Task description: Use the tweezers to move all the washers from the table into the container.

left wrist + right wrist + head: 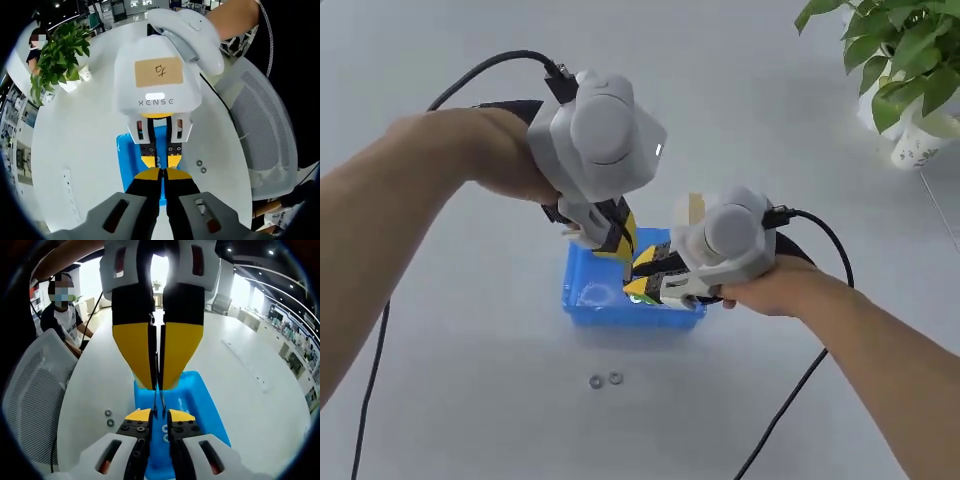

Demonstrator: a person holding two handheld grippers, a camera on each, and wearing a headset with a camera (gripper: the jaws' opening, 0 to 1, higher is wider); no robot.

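Jaws of left gripper point(163, 172) gripped tweezers point(159, 402); those of right gripper point(160, 415) stood slightly apart. Weak squeeze risked dropping washers point(615, 377) beside container point(620, 315).

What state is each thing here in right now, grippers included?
left gripper: shut on the tweezers.
right gripper: jaws slightly apart, either side of the tweezers' tips.
tweezers: held over the container.
container: open top, with washers inside.
table washers: two, lying flat, outside the container.

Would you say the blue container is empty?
Not empty: the right gripper view shows washers lying inside the container.
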